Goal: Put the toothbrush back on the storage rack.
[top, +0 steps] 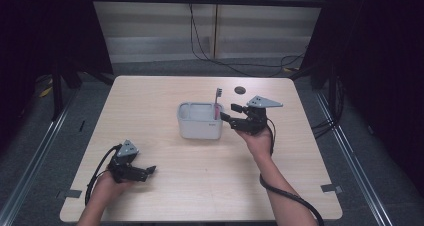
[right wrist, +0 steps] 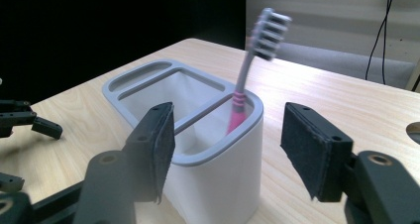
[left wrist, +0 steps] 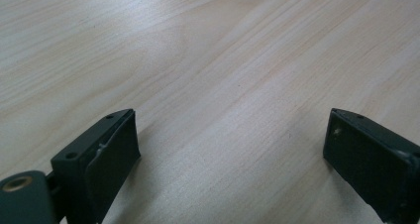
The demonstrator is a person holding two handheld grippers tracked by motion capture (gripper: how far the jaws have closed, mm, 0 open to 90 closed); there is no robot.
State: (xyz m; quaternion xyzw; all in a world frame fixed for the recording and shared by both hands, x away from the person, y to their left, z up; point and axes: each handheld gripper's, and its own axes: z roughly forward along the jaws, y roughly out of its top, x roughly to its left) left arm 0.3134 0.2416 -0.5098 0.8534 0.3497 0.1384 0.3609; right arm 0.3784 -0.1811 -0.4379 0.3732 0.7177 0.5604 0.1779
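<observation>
tongs in both my hands, and both pairs stand apart with nothing between them. on the pale wooden table sits a white holder with a grey rim, near the middle of the top and a little toward the far side; seen from above it has a narrow slot on its left and a wider well on its right. a toothbrush with a pink and grey handle stands in that wider well, head up, leaning against the corner nearest my right hand. my right gripper is lifted off the table just beside the holder's right end, jaws pointing at it but spread wide and not touching it; along that gripper's own view the right gripper frames the holder between its two padded jaws, and the toothbrush tilts up out of the far corner, its bristles blurred. my left gripper rests low at the near left part of the table, well apart from the holder, jaws pointing right. in its own view the left gripper has its jaws spread wide over bare wood grain. a black cable trails from my right hand back along my forearm. a small dark round hole sits in the tabletop beyond the holder.
</observation>
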